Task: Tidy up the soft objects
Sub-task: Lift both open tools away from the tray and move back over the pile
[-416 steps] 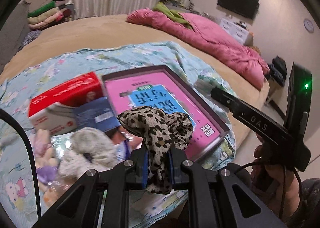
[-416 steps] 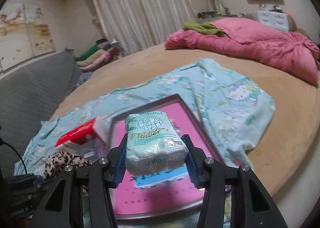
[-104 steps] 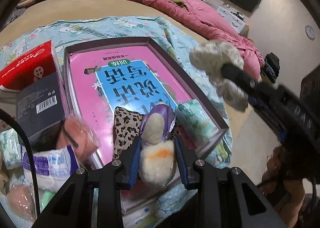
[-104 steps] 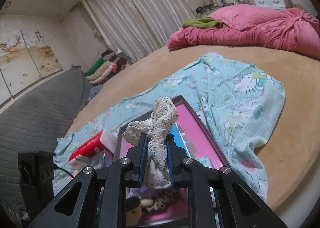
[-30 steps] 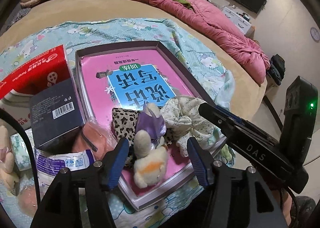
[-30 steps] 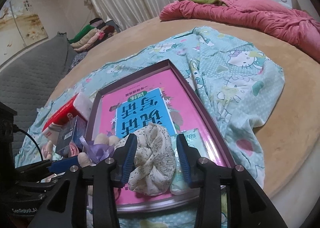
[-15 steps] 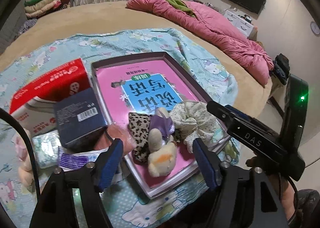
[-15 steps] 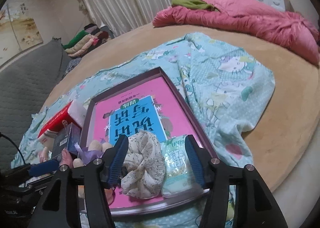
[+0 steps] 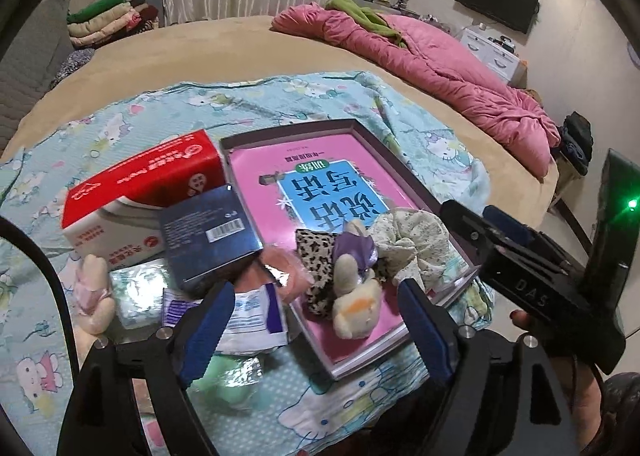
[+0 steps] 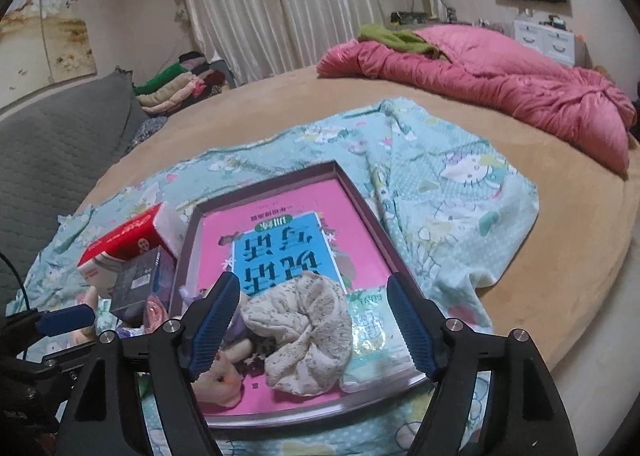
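Observation:
A pink box tray (image 9: 256,160) (image 10: 276,200) lies on a light-blue patterned blanket. At its near end sit a leopard-print scrunchie (image 9: 316,252), a small plush toy with a purple bow (image 9: 352,300) (image 10: 218,378), a cream floral scrunchie (image 9: 412,242) (image 10: 308,336) and a green tissue pack (image 10: 374,336). My left gripper (image 9: 316,332) is open and empty, above the tray's near edge. My right gripper (image 10: 316,320) is open and empty, above the cream scrunchie.
Left of the tray lie a red tissue box (image 9: 140,184), a dark blue box (image 9: 208,232), a pink puff (image 9: 280,272), plastic packets (image 9: 248,316) and a pink plush (image 9: 94,292). A pink duvet (image 10: 500,76) lies at the bed's far right. Folded clothes (image 9: 104,16) are stacked behind.
Both grippers have pulled back and up from the tray with their jaws open wider. The cream scrunchie and the plush toy stay in the tray.

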### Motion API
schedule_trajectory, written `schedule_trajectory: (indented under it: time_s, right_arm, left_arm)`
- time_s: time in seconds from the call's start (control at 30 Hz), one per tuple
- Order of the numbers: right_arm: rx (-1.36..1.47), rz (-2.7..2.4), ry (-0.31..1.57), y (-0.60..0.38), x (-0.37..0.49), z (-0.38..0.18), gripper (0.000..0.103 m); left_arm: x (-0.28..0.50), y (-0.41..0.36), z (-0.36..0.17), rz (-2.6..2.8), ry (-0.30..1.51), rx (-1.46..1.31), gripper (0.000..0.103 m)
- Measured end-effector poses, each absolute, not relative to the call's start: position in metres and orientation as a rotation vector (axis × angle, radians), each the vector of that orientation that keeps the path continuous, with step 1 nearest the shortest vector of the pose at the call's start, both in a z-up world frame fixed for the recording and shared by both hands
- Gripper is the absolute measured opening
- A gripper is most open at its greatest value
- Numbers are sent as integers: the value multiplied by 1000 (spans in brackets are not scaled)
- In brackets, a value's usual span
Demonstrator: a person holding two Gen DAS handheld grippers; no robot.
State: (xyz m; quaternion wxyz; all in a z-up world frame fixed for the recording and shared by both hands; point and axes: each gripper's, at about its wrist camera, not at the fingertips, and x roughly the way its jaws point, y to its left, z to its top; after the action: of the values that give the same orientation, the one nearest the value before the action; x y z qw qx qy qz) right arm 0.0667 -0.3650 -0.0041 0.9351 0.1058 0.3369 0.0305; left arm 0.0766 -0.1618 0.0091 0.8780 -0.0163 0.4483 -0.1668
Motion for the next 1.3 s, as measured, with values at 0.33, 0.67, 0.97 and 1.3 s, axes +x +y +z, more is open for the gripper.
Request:
schedule_trajectory:
  time_s: [0.33,0.67,0.97,1.3]
  right_arm:
    - [174,145,614,-328,49,31,80]
    - [165,292,632,-276,32,50,80]
    - [138,396,728,-222,21,38,80]
    - [119,409,849,-197,20,10,80]
  left_arm:
    - [69,-103,29,-247,895,-52,83]
    - [58,-20,44,-115,869,-123,83]
    - [46,19,27,-76,900,-191,83]
    - [38,34,-9,-96,981,-252,83]
